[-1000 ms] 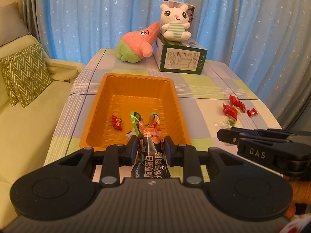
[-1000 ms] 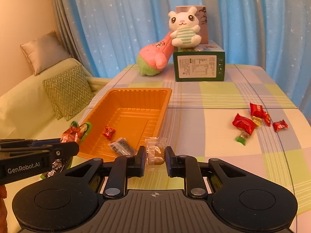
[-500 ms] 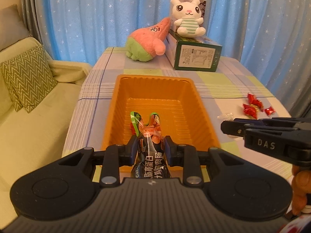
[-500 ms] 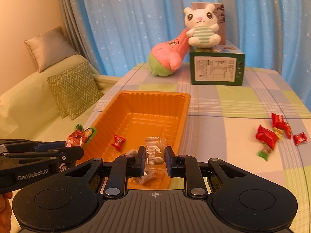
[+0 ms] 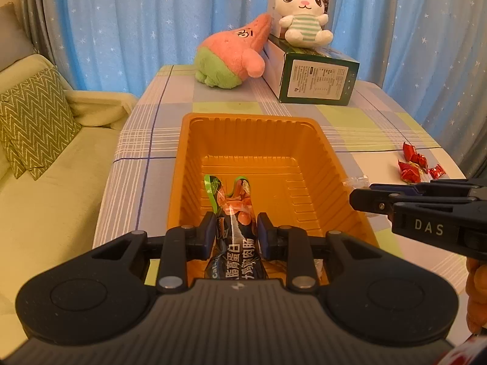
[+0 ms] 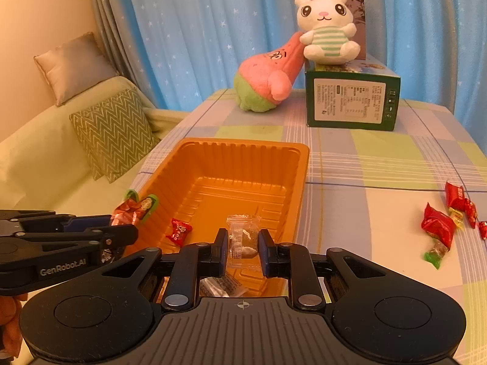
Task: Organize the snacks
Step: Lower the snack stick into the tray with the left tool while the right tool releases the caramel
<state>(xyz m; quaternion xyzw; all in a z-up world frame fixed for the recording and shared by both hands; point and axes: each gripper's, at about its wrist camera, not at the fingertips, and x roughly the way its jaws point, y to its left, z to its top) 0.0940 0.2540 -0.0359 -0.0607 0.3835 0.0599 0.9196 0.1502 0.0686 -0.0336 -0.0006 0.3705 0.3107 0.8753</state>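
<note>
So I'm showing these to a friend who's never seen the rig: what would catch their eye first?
Probably the orange tray in the middle of the checked table, with both grippers over its near end. The left gripper is shut on a dark sausage packet, and the right gripper on a clear-wrapped snack. Next, the white bunny plush sitting on the green box at the far end.

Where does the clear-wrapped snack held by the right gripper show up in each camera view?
Left wrist view: the clear-wrapped snack shows as a sliver at middle right, just ahead of the right gripper's tips, by the orange tray's right rim.
Right wrist view: lower centre, pinched between the fingers, over the tray.
Shared landmark: the white bunny on the green box.
</note>
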